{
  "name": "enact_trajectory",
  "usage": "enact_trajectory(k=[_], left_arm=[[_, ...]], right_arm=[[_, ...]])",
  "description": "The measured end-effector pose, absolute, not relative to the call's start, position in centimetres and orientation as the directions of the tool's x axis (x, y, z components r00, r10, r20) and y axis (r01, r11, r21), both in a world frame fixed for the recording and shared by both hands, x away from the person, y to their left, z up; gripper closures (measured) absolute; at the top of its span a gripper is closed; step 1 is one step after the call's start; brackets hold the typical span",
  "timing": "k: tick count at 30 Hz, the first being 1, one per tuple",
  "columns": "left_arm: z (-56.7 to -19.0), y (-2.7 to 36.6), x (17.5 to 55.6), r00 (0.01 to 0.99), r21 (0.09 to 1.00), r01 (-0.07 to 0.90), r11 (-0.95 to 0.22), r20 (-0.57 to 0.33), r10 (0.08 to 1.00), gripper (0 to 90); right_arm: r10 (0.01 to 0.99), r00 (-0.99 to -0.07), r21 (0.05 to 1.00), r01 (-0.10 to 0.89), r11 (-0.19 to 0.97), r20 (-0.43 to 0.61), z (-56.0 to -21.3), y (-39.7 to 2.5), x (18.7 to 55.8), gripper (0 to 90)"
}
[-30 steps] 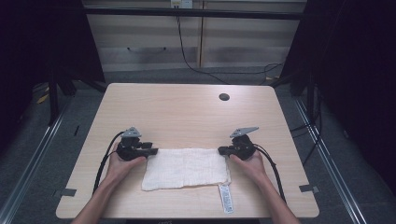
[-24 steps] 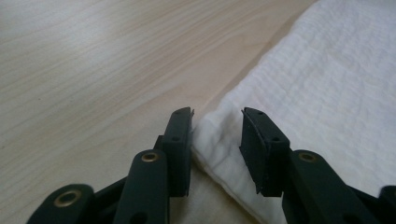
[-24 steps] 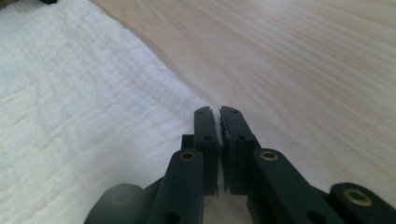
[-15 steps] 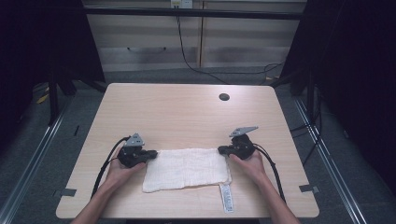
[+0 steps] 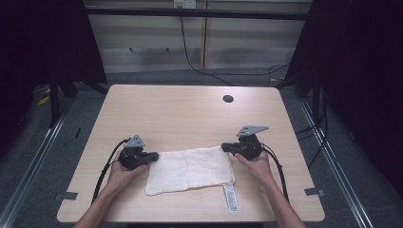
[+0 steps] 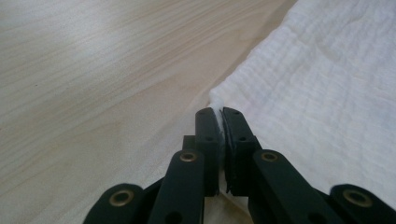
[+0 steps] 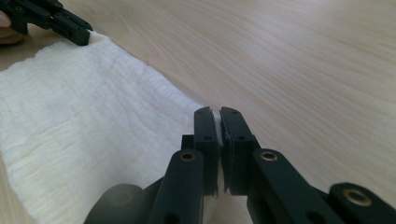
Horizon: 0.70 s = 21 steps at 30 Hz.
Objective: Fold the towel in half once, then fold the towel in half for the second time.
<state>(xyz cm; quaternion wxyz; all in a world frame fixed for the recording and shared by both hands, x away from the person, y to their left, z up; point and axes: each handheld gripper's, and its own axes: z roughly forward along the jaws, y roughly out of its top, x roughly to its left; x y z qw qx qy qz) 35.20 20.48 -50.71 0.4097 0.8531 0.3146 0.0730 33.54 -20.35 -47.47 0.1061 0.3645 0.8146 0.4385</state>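
Note:
A white folded cloth [image 5: 190, 169] lies flat near the front of the wooden table [image 5: 180, 114], with a long white label [image 5: 231, 198] sticking out at its front right. My left gripper [image 5: 153, 156] is shut on the cloth's far left corner [image 6: 215, 100]; a thin strip of fabric shows between its jaws [image 6: 219, 121]. My right gripper [image 5: 225, 147] is shut on the cloth's far right corner, pinched between its black jaws [image 7: 218, 116]. In the right gripper view the cloth [image 7: 79, 121] stretches away to the left gripper [image 7: 86, 37] at the top left.
A small dark round hole [image 5: 228, 99] sits in the tabletop at the back right. Bare wood lies beyond the cloth. Cables trail from both grippers toward the front edge. Metal rails [image 5: 33, 156] run along the floor on both sides.
The left gripper has slid toward the front and slightly right with its corner of the cloth. The right gripper has stayed where it was.

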Motion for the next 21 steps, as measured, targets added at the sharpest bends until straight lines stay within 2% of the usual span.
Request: enact_trajectory(k=[9, 21], left_arm=[[-50.6, 20.5, 35.2, 0.777, 0.753, 0.498, -0.43, -0.167, 0.607, 86.3], [-50.1, 20.8, 35.2, 0.76, 0.766, 0.5, -0.404, -0.165, 0.629, 86.4]], right_arm=[[0.645, -0.753, 0.799, 0.465, 0.381, 0.131, -46.4, -20.1, 32.4, 86.3], [0.601, -0.789, 0.791, 0.445, 0.419, 0.126, -45.8, -19.5, 31.2, 86.5]])
